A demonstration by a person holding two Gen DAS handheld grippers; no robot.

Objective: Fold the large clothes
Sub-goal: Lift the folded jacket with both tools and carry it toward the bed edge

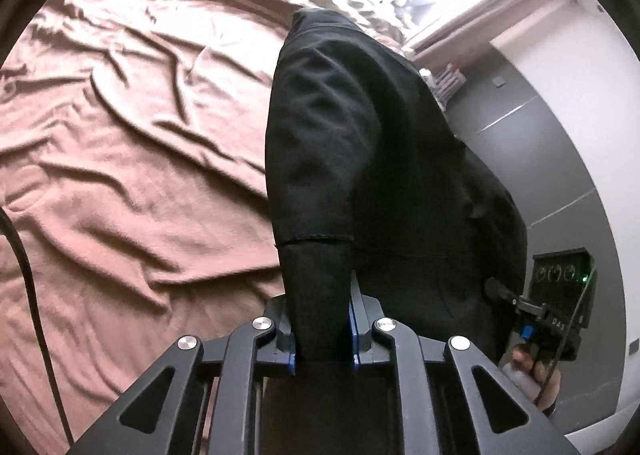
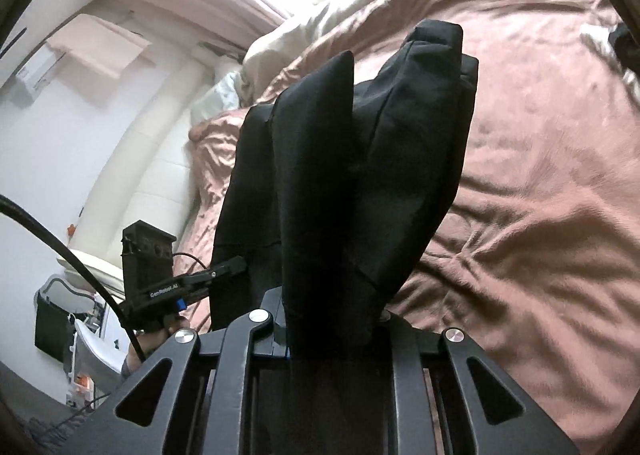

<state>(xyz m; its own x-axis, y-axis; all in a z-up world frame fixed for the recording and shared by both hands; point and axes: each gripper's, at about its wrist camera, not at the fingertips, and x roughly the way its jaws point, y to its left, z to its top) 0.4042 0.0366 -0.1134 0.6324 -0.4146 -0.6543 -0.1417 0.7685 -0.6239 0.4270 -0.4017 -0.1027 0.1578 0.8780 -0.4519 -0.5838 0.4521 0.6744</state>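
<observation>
Mid-fold: large black fabric garment [image 1: 360, 143] lifted above the wrinkled pinkish-brown bedsheet [image 1: 120, 143].
Left gripper [image 1: 322, 335] fingers pinched one bunched edge; right gripper [image 2: 328, 331] fingers pinched another. Next, likely: spread it taut, then lay it flat on the bedsheet.

Obstacle, centre of both views: black garment [image 1: 360, 159], hanging in folds from each tool's closed jaws, blocking the way straight ahead.
Free room: rumpled brown bed cover [image 1: 132, 159], bare across the left of the left wrist view and the right of the right wrist view.
Obstacles, margins: right tool [image 1: 494, 289] lower right of the left view; left tool [image 2: 236, 267] lower left of the right view; black cable [image 1: 28, 287] at lower left.
</observation>
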